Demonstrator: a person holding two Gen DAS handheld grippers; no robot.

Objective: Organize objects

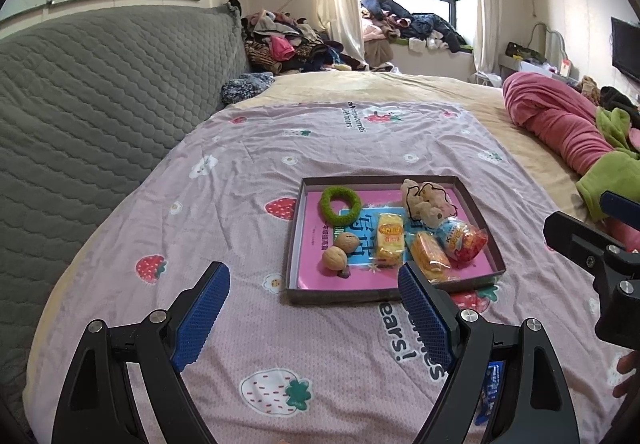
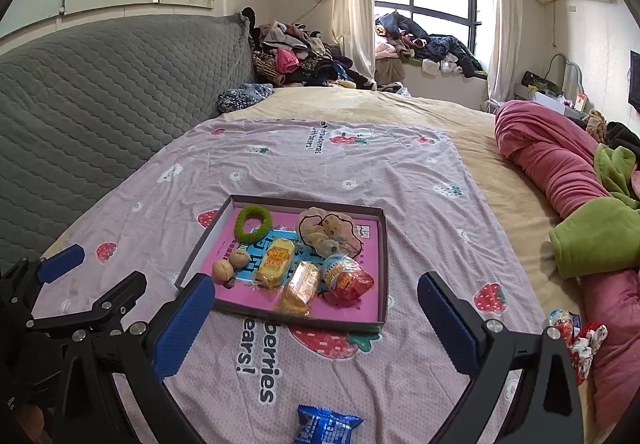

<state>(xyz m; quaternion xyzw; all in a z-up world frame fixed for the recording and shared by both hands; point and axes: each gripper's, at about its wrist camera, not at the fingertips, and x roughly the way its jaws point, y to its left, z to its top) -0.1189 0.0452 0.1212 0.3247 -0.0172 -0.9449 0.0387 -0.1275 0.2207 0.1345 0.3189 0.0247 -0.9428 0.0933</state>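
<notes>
On the strawberry-print sheet (image 2: 360,179) covering the bed, I see both my tongs hanging over the cloth with nothing between them. The left gripper (image 1: 314,308) is spread wide, its blue pads well apart, and just beyond its tips sits the shallow tray (image 1: 294,228). The right gripper (image 2: 316,308) is spread just as wide, framing the near edge of the tray (image 2: 382,268) from the right side.

Inside the tray, on its pink printed floor, the far left corner holds a green ring (image 2: 253,224), and the far right holds a beige scrunchie (image 2: 326,230). Two walnuts (image 2: 231,264) lie touching each other at the near left. Beside them to the right is a yellow snack pack (image 2: 276,262), then a clear-wrapped orange snack (image 2: 301,288) lying at a slant, then a red and blue candy bag (image 2: 347,278) at the right.

Outside the tray, a blue wrapped snack (image 2: 328,426) lies on the sheet nearest me. To the right, against the pink blanket (image 2: 552,159), rest another candy bag (image 2: 564,320) and a floral scrunchie (image 2: 586,344).
</notes>
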